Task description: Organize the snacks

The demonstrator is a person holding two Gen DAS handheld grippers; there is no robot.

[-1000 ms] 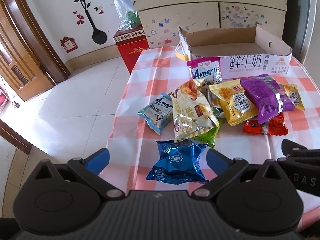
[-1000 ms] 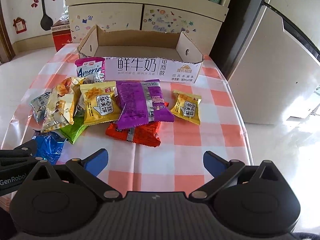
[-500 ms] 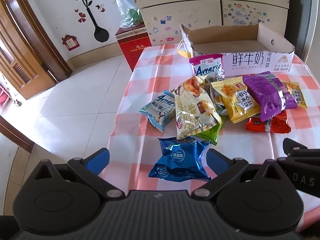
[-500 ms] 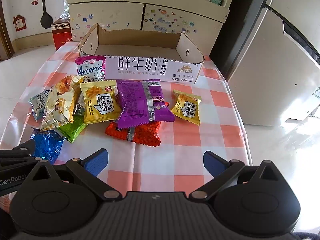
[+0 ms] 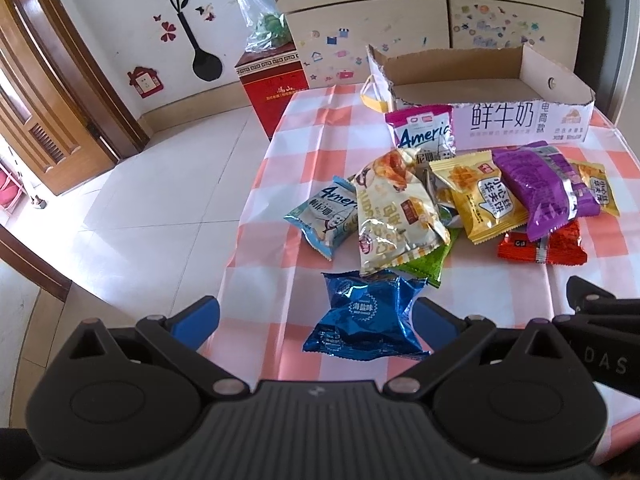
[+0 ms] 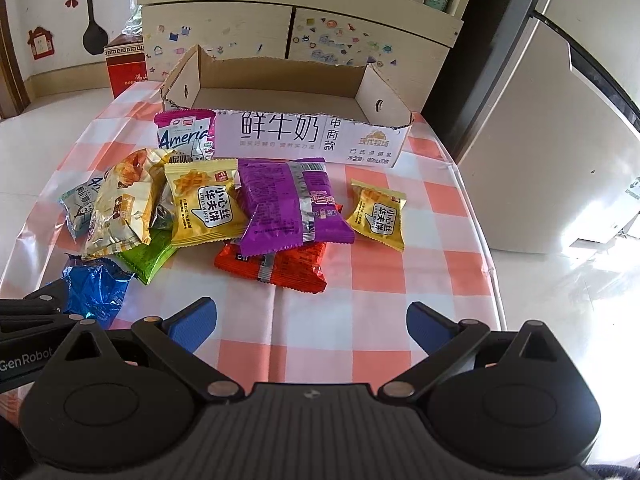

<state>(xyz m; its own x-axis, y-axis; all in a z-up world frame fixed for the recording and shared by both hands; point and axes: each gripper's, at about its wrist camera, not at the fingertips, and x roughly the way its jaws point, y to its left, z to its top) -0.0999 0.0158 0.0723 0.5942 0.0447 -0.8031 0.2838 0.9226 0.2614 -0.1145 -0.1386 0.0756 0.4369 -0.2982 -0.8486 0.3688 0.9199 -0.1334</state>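
Observation:
Several snack packets lie in a heap on the checked tablecloth [image 5: 280, 152] in front of an open cardboard box [image 5: 520, 120] [image 6: 280, 92]. Nearest me is a blue foil packet [image 5: 366, 320] [image 6: 94, 292]. My left gripper [image 5: 316, 316] stands open, its blue pads on either side of that packet's near half, not touching it. Behind it lie a cream packet [image 5: 396, 216], a green one [image 5: 428, 260], two yellow waffle packets [image 6: 206, 206] [image 6: 378, 216], a purple one [image 6: 292, 204] and a red one [image 6: 276, 266]. My right gripper [image 6: 312, 322] is open over bare cloth, with nothing between its fingers.
A pink-topped packet [image 6: 186, 136] leans on the box front. A pale blue packet [image 5: 326, 216] lies at the heap's left. A red carton [image 5: 274, 88] stands on the floor past the table's far left corner. A cabinet [image 6: 296, 28] is behind, a fridge [image 6: 552, 128] to the right.
Both grippers have drifted slightly forward and left, so the blue packet now sits a little more to the right between the left gripper's pads. Nothing was taken hold of.

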